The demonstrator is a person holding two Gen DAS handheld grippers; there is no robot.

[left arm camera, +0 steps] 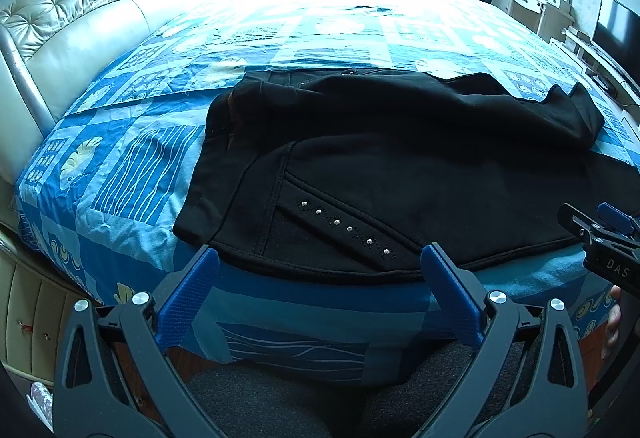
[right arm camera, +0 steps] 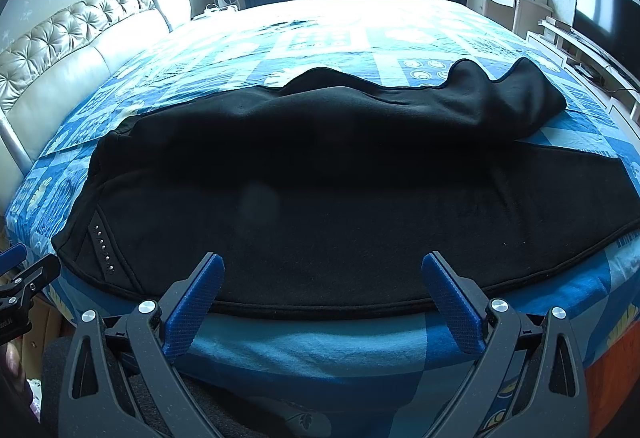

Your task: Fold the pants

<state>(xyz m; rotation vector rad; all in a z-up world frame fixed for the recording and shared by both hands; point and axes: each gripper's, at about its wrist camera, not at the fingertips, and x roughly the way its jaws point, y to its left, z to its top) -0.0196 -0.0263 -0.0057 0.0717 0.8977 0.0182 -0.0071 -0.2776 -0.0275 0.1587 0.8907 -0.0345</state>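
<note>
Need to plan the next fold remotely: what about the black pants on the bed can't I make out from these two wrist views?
- Right wrist view: the pants are near-uniform black mid-cloth, so creases and layer count there cannot be read.
- Left wrist view: the right gripper covers the pants' near right part; the leg ends run out of frame.
- Left gripper: open near the waist edge; its contact with the cloth is unclear.

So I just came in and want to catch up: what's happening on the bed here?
A person holding a claw in each hand is folding black pants laid across the blue patterned bed. One leg already lies doubled over the other, lumpy along the far edge. The left claw and right claw are both open at the near edge of the pants, gripping nothing. The studded pocket sits by the left claw.
</note>
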